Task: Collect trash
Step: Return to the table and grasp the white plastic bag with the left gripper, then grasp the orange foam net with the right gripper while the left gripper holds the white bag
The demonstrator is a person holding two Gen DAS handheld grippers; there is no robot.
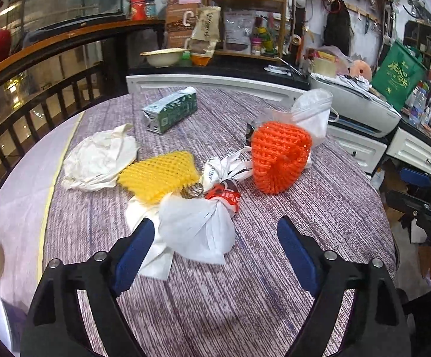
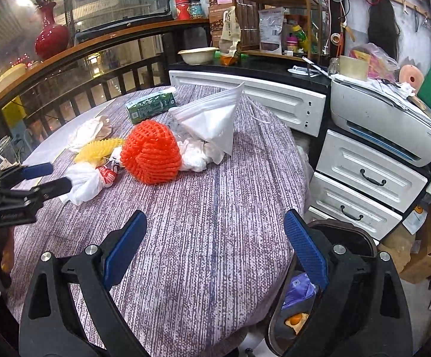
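Trash lies on a round table with a purple striped cloth [image 1: 245,297]. A knotted white plastic bag [image 1: 197,232] lies between the open fingers of my left gripper [image 1: 215,232], not gripped. Behind it are a yellow foam net [image 1: 159,178], a crumpled white bag [image 1: 99,160], an orange foam net [image 1: 278,154], a clear plastic bag [image 1: 313,113] and a green carton [image 1: 171,113]. My right gripper [image 2: 215,226] is open and empty over the table's near right part. The orange net [image 2: 153,154] and knotted bag [image 2: 87,181] show to its left, with the left gripper's fingers [image 2: 54,187].
A trash bin [image 2: 349,238] with a purple liner stands below the table's right edge, partly behind my right finger. White drawers [image 2: 364,178] and a printer [image 2: 388,119] stand at the right. A counter with a bowl [image 1: 162,56] and a shelf lies behind.
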